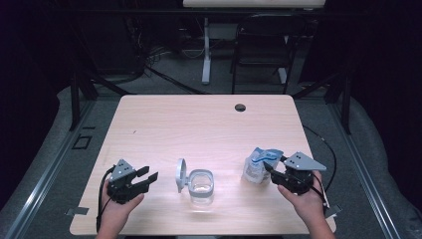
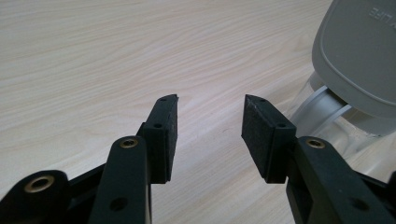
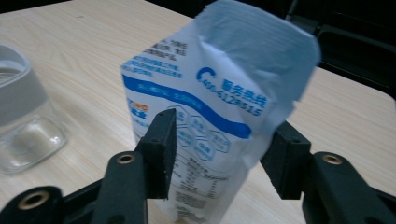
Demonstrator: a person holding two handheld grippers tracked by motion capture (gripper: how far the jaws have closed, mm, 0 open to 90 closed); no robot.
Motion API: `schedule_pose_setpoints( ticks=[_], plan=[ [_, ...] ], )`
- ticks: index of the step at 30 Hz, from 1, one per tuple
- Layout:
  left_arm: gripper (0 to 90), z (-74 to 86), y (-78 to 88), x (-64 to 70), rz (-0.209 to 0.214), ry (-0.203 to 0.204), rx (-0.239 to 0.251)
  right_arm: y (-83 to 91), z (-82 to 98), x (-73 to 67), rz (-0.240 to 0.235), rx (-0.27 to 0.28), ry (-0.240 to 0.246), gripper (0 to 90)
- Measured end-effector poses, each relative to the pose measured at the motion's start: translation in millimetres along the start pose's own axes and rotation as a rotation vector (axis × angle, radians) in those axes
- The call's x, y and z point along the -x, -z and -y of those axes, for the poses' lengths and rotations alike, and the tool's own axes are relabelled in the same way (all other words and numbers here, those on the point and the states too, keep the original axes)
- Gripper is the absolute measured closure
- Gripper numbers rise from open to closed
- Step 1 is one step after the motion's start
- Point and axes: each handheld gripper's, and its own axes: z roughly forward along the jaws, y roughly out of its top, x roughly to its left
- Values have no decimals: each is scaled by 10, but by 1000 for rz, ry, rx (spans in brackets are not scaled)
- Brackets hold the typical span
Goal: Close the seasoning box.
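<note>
A pale wood-grain table (image 1: 199, 124) with rounded corners stands on a grey floor, its top bare apart from a small round cable hole (image 1: 240, 107) near the far edge; beyond it the room falls dark, with a black chair (image 1: 261, 45) and the white leg of another table (image 1: 206, 50) just visible.

Near the front edge, about the middle, sits a clear glass jar with a grey hinged lid (image 1: 196, 184), the lid flipped up on its left side; well to its right stands a white and blue printed paper pouch (image 1: 259, 167), upright with its top crumpled.

The left gripper (image 1: 147, 177) rests low on the table to the left of the jar, jaws spread wide with only bare wood between them; the right gripper (image 1: 271, 169) reaches the pouch from the right, its jaws open and set either side of the pouch; whether the pads touch the paper I cannot tell.
</note>
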Motion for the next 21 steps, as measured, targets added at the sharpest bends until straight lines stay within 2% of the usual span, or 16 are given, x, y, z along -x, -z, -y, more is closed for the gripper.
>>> schedule_pose_setpoints(
  ticks=[4, 5, 6, 12, 15, 21],
  plan=[
    [561, 11, 0, -1, 2, 5, 2, 6, -8, -25, 7, -1, 3, 540],
    [561, 16, -1, -2, 1, 3, 1, 14, -11, -28, 5, 0, -8, 565],
    [561, 30, -5, 4, 4, 2, -2, 38, -22, -25, -8, -2, -29, 627],
    [567, 58, -10, 8, 4, 1, -4, 78, -37, -51, -16, -13, -26, 766],
    [567, 59, -7, 10, 3, 3, -2, 86, -51, -77, -33, -17, -16, 815],
    [567, 55, 6, 9, 2, 4, 2, 108, -66, -143, -33, -33, 22, 870]
  ],
)
